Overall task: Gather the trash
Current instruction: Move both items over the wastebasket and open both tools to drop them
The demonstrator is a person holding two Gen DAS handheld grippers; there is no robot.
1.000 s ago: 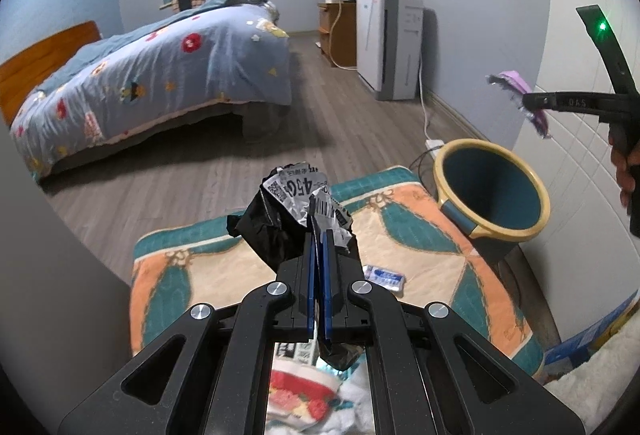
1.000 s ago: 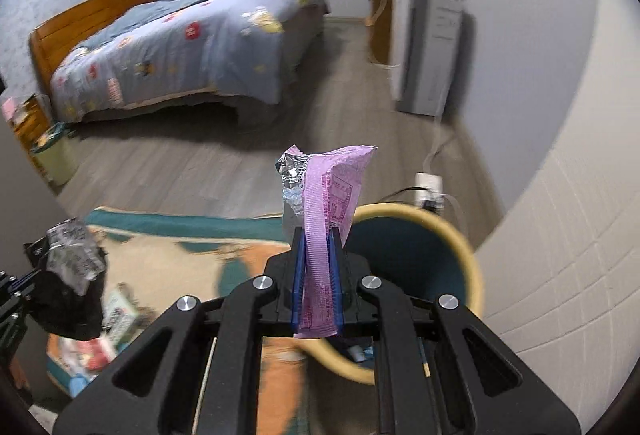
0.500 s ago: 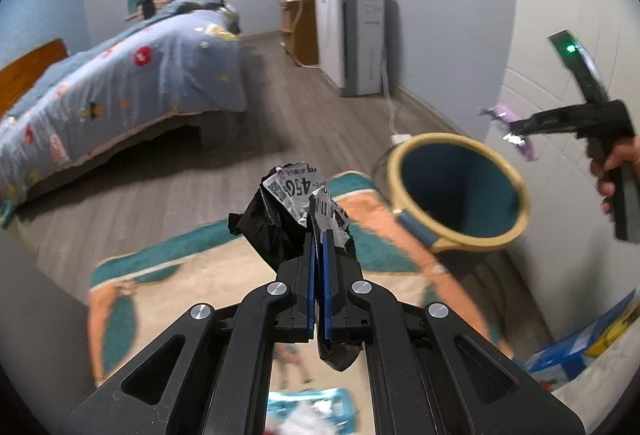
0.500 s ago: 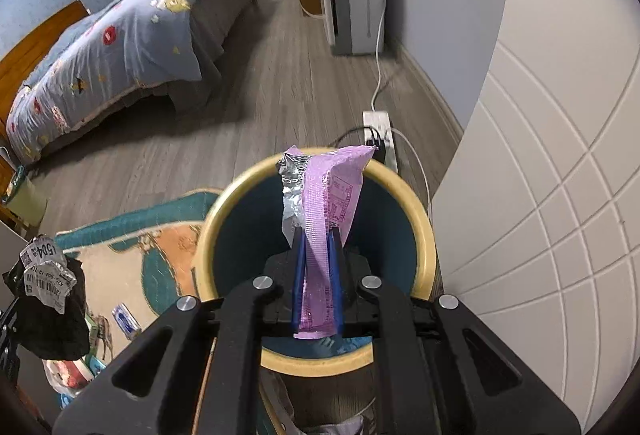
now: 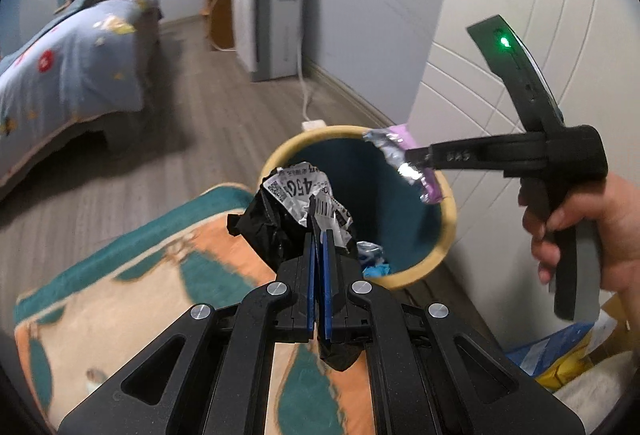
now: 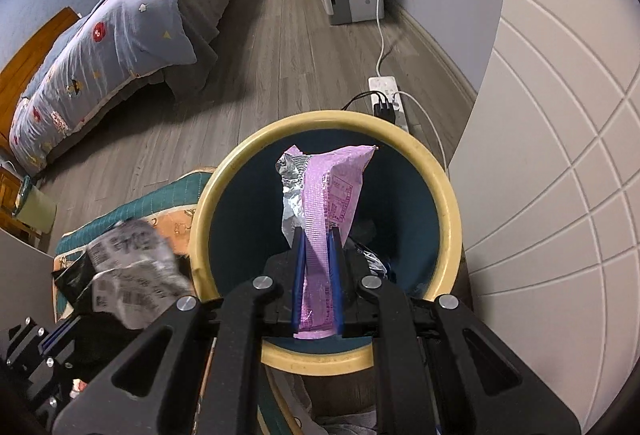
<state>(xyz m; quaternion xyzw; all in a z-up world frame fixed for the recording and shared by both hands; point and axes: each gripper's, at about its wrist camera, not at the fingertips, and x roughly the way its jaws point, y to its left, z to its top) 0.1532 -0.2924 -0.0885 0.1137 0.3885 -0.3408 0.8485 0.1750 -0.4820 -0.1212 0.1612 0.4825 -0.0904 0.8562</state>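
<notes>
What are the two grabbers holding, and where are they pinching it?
The left gripper pinches a crumpled black bag with labels near its bottom. The right gripper pinches a purple wrapper by its lower half.

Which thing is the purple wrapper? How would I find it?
Find the big round bin with the yellow rim, on the floor by the white wall. Right above its opening, the right gripper pinches the purple wrapper. It is smooth pink-purple with a silver torn edge, unlike the crumpled black bag beside it.
</notes>
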